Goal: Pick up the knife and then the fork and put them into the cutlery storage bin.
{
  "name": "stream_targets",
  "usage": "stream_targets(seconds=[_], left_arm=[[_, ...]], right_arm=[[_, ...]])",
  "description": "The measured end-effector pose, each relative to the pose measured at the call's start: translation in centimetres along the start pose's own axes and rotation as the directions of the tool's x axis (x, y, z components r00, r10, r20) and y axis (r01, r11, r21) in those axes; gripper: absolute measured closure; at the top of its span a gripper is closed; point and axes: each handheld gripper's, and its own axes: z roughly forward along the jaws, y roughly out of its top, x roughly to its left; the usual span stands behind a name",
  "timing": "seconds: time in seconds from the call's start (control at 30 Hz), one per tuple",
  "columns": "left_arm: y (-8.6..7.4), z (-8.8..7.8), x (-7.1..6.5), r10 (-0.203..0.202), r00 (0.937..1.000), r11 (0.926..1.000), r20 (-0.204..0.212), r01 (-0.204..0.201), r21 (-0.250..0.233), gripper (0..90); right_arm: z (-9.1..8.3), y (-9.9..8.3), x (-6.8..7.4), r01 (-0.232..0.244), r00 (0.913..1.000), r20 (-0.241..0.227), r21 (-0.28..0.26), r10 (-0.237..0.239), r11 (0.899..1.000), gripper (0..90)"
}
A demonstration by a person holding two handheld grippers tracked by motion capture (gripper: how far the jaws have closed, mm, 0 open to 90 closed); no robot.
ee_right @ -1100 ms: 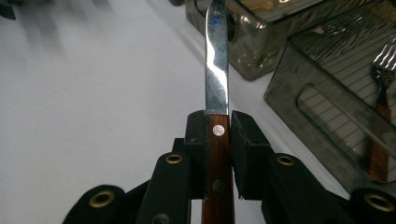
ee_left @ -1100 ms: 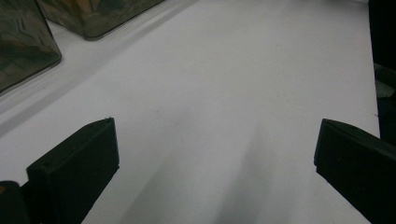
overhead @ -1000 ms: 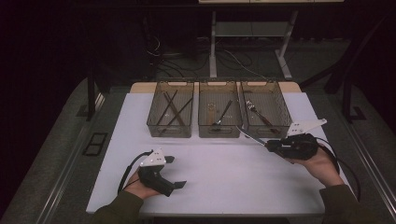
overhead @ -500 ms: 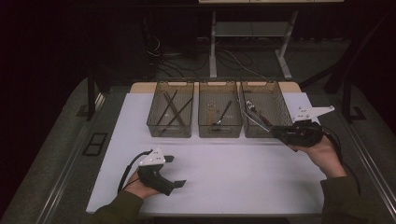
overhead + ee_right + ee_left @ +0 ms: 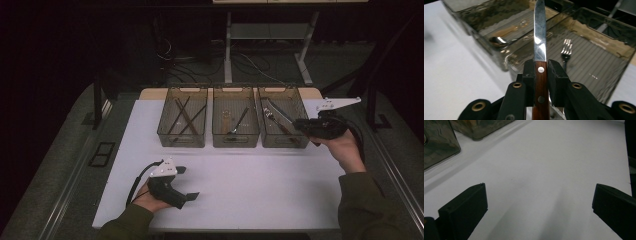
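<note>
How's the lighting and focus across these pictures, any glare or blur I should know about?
High view: room dark, the white table lit evenly, fairly sharp. Left gripper view: soft shadows on the tabletop, the bins at the corner blurred. Right gripper view: bright glare on the knife blade, the fork and the bin walls behind it soft.

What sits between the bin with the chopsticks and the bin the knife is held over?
In the high view, the middle bin stands between the left bin and the right bin, holding a spoon.
</note>
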Motion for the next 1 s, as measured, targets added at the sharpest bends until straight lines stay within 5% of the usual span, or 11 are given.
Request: stream_targets(seconds=[0.53, 1.0], left_arm=[[0.1, -0.1, -0.1, 0.016, 0.9998, 0.9999, 0.01, -0.016, 0.004, 0.0], [0.1, -0.1, -0.1, 0.017, 0.9997, 0.9999, 0.016, -0.017, -0.001, 0.0]], right_arm=[[3.3, 2.9, -2.9, -0.069, 0.9932, 0.095, 0.024, 0.067, 0.997, 77.4], [6.7, 2.1, -4.2, -0.106, 0.9886, 0.117, 0.092, 0.095, 0.99, 77.4]])
